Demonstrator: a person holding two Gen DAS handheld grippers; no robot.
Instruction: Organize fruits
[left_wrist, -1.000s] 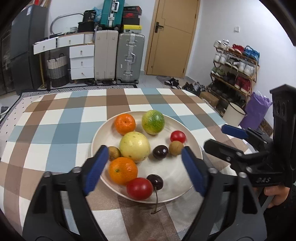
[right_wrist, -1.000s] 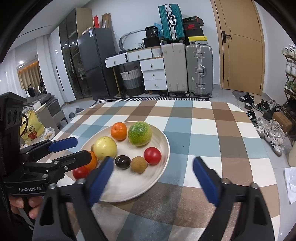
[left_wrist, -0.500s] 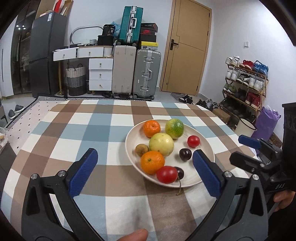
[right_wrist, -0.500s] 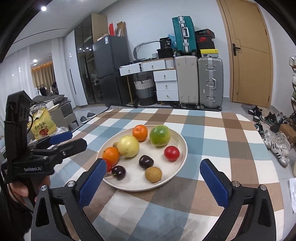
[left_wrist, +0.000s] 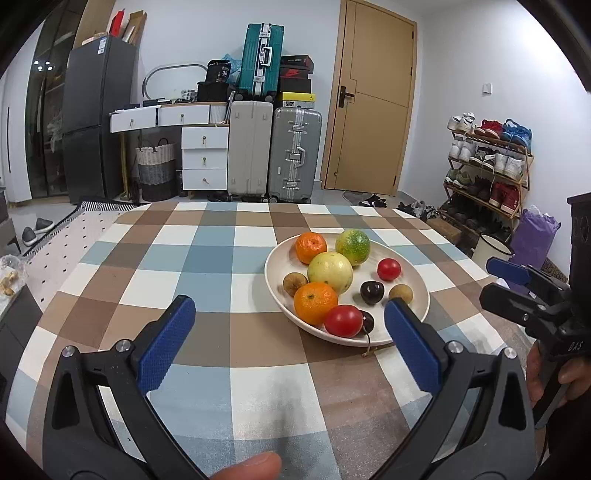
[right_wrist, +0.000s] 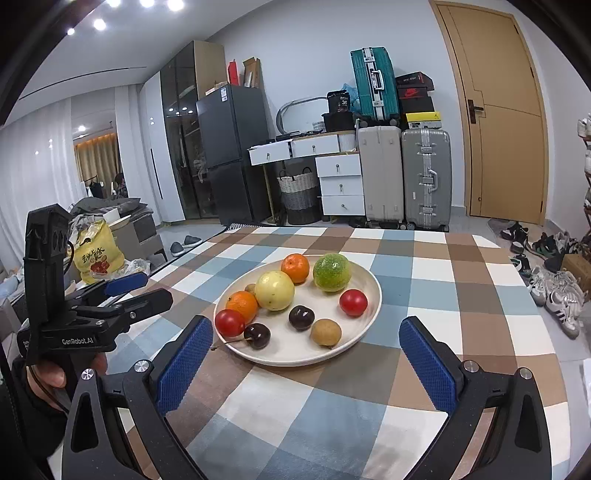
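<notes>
Left wrist view shows the left hand-held gripper (left_wrist: 288, 334), jaws just spread and empty, backed away from the round cream plate (left_wrist: 275, 267) of fruits at two o'clock, suggesting sorting is done.

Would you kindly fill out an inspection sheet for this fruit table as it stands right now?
Surface: checked tablecloth in brown, blue and white covers the table.
Job's things: cream plate holds two oranges, a yellow round fruit, a green round fruit, two red tomatoes, two dark cherries and two small brown fruits.
Clutter: nothing seen on the cloth besides the plate.
Grippers: left gripper wide open, jaws having just been opening, nothing between them; right gripper open and empty, short of the plate.
Cables: nothing seen.
Surroundings: suitcases, white drawers, fridge, door, shoe rack.
</notes>
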